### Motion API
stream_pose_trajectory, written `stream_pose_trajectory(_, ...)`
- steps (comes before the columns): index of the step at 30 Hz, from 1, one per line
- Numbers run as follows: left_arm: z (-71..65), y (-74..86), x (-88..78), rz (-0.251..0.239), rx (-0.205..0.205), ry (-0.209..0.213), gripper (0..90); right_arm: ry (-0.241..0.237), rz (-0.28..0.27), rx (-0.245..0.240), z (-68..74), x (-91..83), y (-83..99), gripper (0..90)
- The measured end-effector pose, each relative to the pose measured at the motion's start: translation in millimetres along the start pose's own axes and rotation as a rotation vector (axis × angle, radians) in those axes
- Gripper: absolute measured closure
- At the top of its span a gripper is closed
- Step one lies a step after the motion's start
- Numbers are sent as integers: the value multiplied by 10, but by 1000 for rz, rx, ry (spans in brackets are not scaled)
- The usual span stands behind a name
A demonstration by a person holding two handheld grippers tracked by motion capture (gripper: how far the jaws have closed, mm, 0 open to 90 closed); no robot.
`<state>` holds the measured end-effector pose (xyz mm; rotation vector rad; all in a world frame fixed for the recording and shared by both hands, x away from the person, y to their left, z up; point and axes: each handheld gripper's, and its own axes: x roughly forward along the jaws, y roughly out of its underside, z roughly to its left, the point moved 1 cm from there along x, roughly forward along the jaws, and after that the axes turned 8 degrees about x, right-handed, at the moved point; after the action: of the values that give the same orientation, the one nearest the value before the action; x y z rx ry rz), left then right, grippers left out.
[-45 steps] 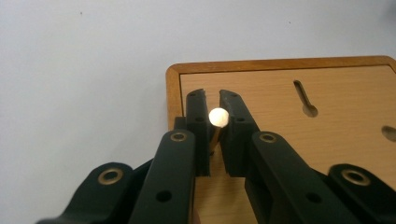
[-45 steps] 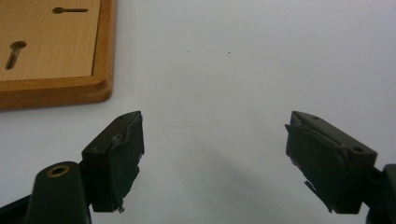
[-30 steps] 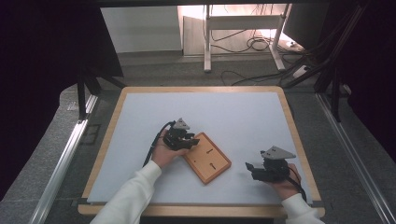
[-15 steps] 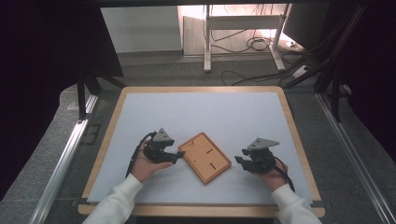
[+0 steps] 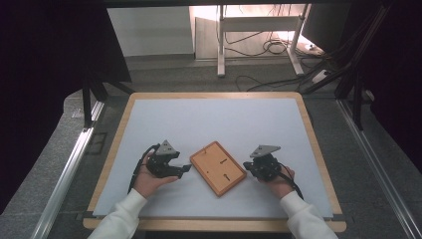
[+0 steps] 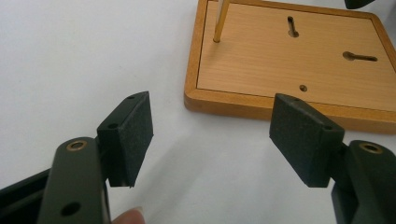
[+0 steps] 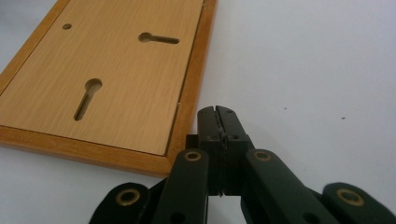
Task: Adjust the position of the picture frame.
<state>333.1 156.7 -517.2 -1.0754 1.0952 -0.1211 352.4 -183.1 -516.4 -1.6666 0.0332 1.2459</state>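
A wooden picture frame [image 5: 218, 168] lies back-up on the white mat, turned at an angle, with two keyhole slots and a thin peg [image 6: 219, 21] standing at one corner. My left gripper [image 5: 184, 170] rests just left of the frame, its jaws wide apart and having just been opening, with nothing between them. In the left gripper view the frame [image 6: 289, 60] lies ahead of the open left gripper [image 6: 215, 133]. My right gripper [image 5: 247, 166] sits at the frame's right edge; its jaws have just been closing and are now shut on nothing. The right gripper view has the right gripper [image 7: 218, 116] beside the frame [image 7: 107, 70].
The white mat [image 5: 214, 119] has a wooden border [image 5: 214, 225] all round. Metal rails run along both sides of the table. Beyond the far edge stand desk legs [image 5: 219, 45] and loose cables on the floor.
My left hand has drawn leftward off the frame's corner and its jaws have opened. The right hand has moved left up to the frame's edge with its jaws closing. The frame stays put.
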Motion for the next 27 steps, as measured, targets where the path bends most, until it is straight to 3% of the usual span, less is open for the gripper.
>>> stream_pose_trajectory(5, 16, 11, 4, 5, -3, -1, 295, -5, 12, -20, 53, 28, 22, 900)
stream_pose_trajectory(12, 29, 24, 9, 6, -1, -5, 294, -25, 17, -5, 67, -7, 63, 900)
stream_pose_trajectory(27, 21, 34, 19, 14, 6, -3, 294, -119, 43, -25, 479, -94, 201, 900)
